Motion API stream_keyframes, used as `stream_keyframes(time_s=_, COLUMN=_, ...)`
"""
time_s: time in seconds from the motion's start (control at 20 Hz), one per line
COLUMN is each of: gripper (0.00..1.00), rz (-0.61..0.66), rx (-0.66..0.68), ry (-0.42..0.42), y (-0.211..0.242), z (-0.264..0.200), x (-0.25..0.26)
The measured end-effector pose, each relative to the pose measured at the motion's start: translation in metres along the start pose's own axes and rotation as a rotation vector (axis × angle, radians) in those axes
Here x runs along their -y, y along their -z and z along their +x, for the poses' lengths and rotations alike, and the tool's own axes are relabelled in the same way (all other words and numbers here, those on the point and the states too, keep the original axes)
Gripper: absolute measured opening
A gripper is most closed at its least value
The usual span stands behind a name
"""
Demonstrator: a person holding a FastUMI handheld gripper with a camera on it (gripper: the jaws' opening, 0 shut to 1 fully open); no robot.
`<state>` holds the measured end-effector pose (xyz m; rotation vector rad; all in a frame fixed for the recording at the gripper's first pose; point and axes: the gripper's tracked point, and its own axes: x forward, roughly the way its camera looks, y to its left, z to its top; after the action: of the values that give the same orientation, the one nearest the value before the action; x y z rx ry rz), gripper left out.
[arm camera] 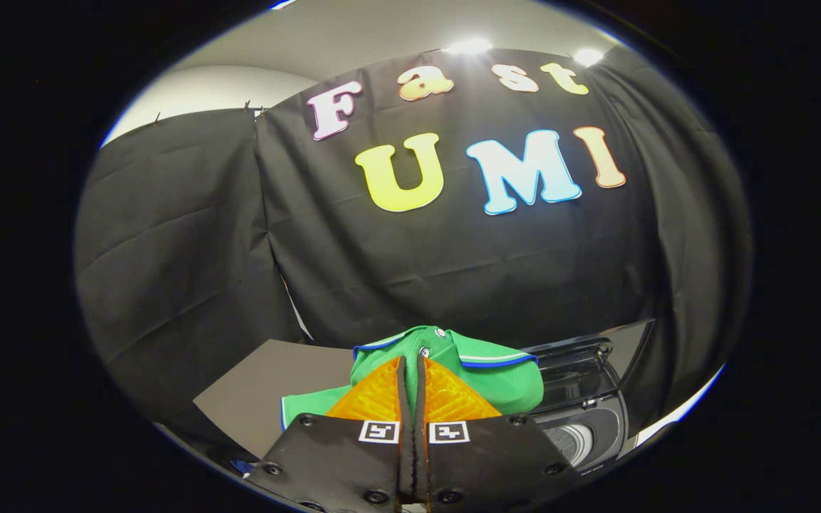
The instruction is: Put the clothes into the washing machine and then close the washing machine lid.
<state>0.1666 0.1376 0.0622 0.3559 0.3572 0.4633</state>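
My gripper (411, 365) is shut on a green polo shirt (482, 370) with a blue and white edged collar and white buttons. Both fingers pinch the shirt near its button placket, and the cloth hangs around and beyond them, lifted above the surfaces below. To the right of the fingers and lower down is the washing machine (589, 427), dark with a pale drum opening visible. Its glossy dark lid (596, 349) stands raised behind the opening.
A flat grey-brown table top (268, 385) lies to the left of the fingers, under the shirt's sleeve. Black cloth walls close the booth behind and to both sides. A bright strip of floor shows beyond the machine at the right.
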Motion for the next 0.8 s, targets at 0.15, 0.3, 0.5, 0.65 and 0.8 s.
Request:
stream_keyframes(time_s=0.15, gripper=0.01, rz=0.001, rx=0.002, ry=0.019, y=-0.001, z=-0.007, x=0.023)
stream_keyframes(time_s=0.3, gripper=0.01, rz=0.008, rx=0.001, ry=0.035, y=-0.001, z=-0.014, x=0.042)
stream_keyframes(time_s=0.5, gripper=0.01, rz=0.021, rx=-0.008, ry=0.054, y=0.002, z=-0.022, x=0.068)
stream_keyframes(time_s=0.65, gripper=0.01, rz=0.019, rx=-0.014, ry=0.064, y=0.006, z=-0.025, x=0.084)
stream_keyframes(time_s=0.8, gripper=0.01, rz=0.021, rx=-0.024, ry=0.069, y=0.014, z=-0.025, x=0.096)
